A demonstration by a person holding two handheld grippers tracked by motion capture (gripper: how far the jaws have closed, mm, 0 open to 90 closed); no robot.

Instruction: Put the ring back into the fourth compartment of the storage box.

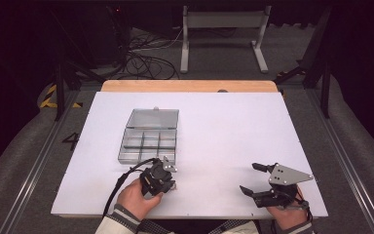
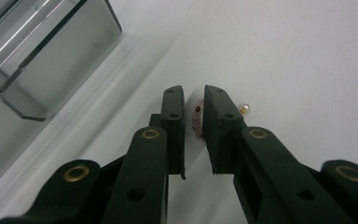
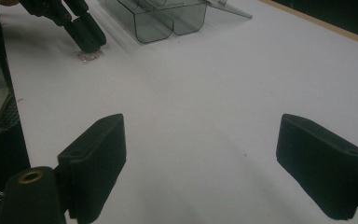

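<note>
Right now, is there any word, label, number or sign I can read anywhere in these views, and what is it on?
"4": a black figure on the grey floor left of the table, in the high view.
Yellow and black hazard stripes on the floor beyond it: a marking, no words.
Clear compartment box: no label to be seen.
Left gripper and right gripper: no print on the jaws.
</note>
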